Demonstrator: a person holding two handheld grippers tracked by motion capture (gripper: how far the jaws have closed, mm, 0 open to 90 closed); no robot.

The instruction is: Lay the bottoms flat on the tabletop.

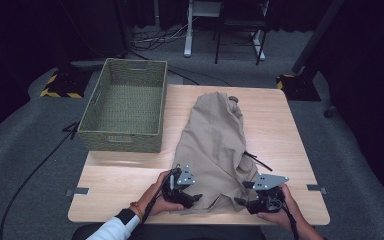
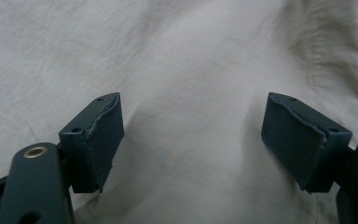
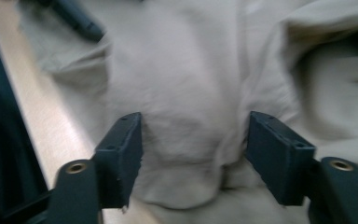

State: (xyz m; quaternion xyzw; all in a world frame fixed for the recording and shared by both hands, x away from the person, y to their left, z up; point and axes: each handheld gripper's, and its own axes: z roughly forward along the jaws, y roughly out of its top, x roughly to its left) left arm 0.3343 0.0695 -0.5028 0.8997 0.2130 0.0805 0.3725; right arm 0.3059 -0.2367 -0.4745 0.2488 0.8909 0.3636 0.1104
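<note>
High view: both grippers, left point(image 1: 196, 198) and right point(image 1: 240, 201), jaws wide, at the cloth's point(image 1: 215, 135) near edge.

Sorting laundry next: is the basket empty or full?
Empty: the woven basket shows only its bare bottom; the beige garment lies beside it.

My left gripper point(image 1: 187, 196) and right gripper point(image 1: 252, 199): black, grey three-cornered plates, brass screws, black cables; white sleeve point(image 1: 111, 228), orange wristband point(image 1: 136, 208) lower left.
</note>
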